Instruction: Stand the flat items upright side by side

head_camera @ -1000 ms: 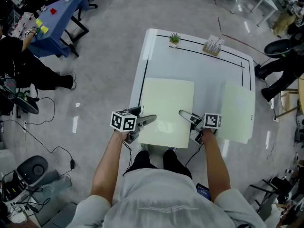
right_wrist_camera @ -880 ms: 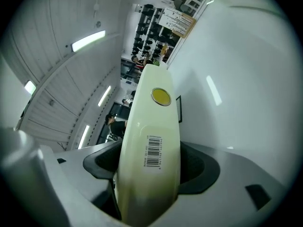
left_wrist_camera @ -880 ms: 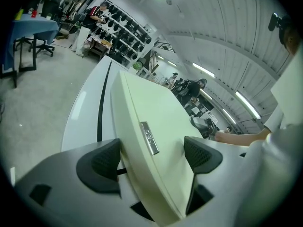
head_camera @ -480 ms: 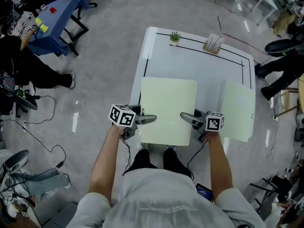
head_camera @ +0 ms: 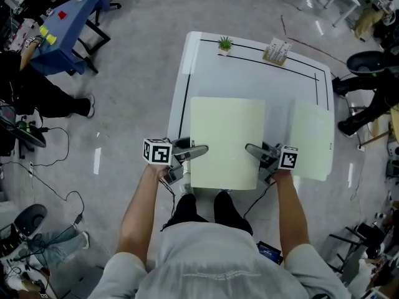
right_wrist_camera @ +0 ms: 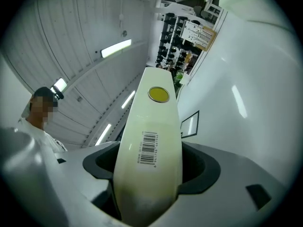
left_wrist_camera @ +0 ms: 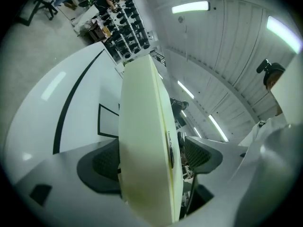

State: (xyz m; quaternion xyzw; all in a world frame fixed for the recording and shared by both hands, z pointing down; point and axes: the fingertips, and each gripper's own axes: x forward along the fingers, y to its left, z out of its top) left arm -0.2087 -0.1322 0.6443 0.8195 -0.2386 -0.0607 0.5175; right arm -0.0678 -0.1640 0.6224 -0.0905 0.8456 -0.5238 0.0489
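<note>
White counter (head_camera: 249,73), a second folder (head_camera: 310,139) lying flat at its right. The left hand-held gripper (head_camera: 201,150) and right hand-held gripper (head_camera: 250,147) both clamp the pale green folder (head_camera: 225,136) by its side edges.

Barcode label (right_wrist_camera: 148,147) on folder (right_wrist_camera: 157,119) spine; digits illegible.

card (head_camera: 277,51) print: unreadable | table (head_camera: 249,80) near edge: hidden behind folder (head_camera: 225,142)

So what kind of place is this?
Probably a lab or workshop: a white table, cables trailing on the grey floor, a blue work table nearby, and stocked shelf racks.
</note>
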